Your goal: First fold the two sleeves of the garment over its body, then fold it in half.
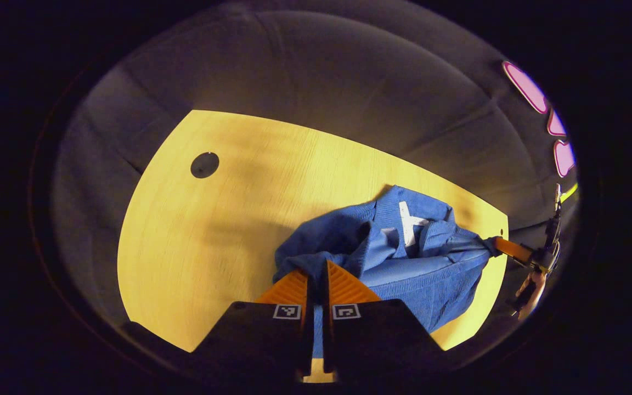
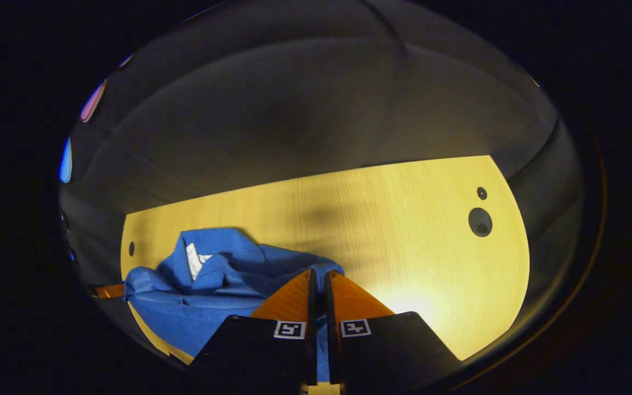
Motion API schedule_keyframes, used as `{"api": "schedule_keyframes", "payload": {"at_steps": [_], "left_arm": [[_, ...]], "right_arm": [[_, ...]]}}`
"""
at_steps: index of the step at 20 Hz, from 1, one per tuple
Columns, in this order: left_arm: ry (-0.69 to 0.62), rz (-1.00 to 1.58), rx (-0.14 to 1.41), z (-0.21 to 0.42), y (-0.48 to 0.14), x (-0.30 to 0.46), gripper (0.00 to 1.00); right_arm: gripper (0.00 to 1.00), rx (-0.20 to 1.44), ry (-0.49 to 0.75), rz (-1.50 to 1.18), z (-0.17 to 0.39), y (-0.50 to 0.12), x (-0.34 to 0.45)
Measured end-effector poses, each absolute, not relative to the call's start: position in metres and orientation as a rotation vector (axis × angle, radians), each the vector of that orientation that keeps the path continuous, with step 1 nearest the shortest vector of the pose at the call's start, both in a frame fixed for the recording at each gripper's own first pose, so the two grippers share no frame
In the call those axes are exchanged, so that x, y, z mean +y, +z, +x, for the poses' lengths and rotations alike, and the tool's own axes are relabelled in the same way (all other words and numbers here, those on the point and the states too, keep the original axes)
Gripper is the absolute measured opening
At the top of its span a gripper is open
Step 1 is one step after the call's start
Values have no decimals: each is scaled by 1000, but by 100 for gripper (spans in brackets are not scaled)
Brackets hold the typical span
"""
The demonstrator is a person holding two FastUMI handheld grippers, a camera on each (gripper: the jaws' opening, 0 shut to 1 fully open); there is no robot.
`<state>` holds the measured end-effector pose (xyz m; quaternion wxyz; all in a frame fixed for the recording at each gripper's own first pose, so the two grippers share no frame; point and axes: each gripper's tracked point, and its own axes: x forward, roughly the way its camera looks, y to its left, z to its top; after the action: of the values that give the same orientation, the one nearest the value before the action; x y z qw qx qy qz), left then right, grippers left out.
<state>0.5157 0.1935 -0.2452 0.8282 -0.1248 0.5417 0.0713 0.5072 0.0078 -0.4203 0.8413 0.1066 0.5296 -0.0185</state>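
A blue garment (image 1: 404, 258) with a white neck label (image 1: 408, 222) hangs bunched between the two grippers above the wooden table (image 1: 228, 219). My left gripper (image 1: 317, 269) is shut on one edge of the cloth, which runs down between its fingers. At the far right of the left gripper view the other gripper (image 1: 500, 245) pinches the opposite end, held by a hand (image 1: 530, 291). In the right gripper view my right gripper (image 2: 319, 274) is shut on the blue garment (image 2: 212, 291), and the other gripper's finger (image 2: 110, 291) pokes in at the far left.
The light wooden table (image 2: 404, 230) has a round cable hole (image 2: 480, 221) and a smaller hole (image 2: 481, 192) near one end, seen also as a dark hole (image 1: 204, 164) in the left gripper view. Dark booth cloth surrounds the table.
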Motion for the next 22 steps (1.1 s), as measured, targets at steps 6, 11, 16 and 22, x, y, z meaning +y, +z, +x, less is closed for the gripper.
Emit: {"api": "schedule_keyframes", "payload": {"at_steps": [6,11,16,22], "left_arm": [[115,-234,920,549,-210,193,40],[141,-224,837,544,-191,204,84],[74,-76,661,523,-122,171,85],[26,-96,444,439,-3,130,84]], "right_arm": [[60,945,-2,510,561,-401,28],[97,811,35,416,562,-359,14],[99,651,95,152,531,-291,15],[99,461,121,56,440,-187,44]]}}
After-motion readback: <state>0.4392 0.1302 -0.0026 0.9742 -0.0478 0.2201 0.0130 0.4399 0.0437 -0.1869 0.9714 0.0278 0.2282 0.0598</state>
